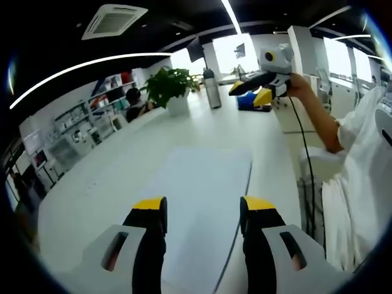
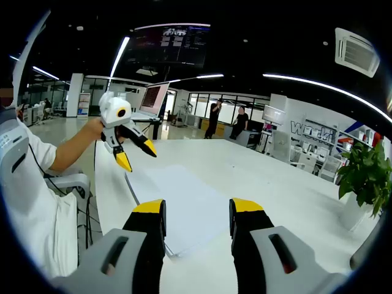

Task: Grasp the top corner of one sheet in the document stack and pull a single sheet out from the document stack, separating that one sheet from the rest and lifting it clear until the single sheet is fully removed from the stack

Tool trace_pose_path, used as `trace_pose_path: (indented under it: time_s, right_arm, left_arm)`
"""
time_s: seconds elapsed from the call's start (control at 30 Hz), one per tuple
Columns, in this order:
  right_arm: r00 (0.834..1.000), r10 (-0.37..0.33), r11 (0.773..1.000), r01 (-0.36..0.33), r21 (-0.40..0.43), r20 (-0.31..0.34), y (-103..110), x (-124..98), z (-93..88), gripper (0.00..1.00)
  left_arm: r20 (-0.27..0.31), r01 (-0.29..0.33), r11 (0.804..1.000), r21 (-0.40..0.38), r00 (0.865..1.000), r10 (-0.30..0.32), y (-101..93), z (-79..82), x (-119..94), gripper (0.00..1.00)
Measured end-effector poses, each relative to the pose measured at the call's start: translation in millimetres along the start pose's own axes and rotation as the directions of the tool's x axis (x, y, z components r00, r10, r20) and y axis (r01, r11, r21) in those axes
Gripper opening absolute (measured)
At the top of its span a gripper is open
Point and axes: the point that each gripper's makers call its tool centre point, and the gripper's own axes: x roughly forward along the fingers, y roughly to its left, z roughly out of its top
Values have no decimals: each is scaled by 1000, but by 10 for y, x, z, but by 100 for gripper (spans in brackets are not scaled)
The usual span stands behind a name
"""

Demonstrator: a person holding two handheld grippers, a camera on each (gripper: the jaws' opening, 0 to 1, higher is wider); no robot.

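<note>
The white document stack [image 1: 196,202] lies flat on the white table [image 1: 92,196], its near edge towards me. My left gripper [image 1: 204,205] hovers over the stack's near end, open, with nothing between its yellow-tipped fingers [image 1: 151,205]. A hand holds the right gripper [image 1: 251,92] high over the table's far right, also open and holding nothing. From the right gripper view, the stack [image 2: 177,202] lies just ahead of my right gripper [image 2: 196,208], which is open. The left gripper [image 2: 136,155] hangs open above the stack's far left corner.
A potted plant [image 1: 171,86] and a grey bottle [image 1: 212,89] stand at the table's far end, with a blue object [image 1: 248,103] near them. The person's white sleeve [image 1: 361,135] and a white chair [image 1: 321,165] are at the table's right side. The plant [image 2: 364,174] shows again at right.
</note>
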Motion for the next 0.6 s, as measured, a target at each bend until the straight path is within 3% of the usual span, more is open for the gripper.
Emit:
trace_pose_path:
  time_s: [0.6]
  right_arm:
    - [1000,0,1000,0,-1,2,5,-5,11,41]
  left_arm:
    - [-27,1,1000,10,1000,-1,-22,-37,52,48]
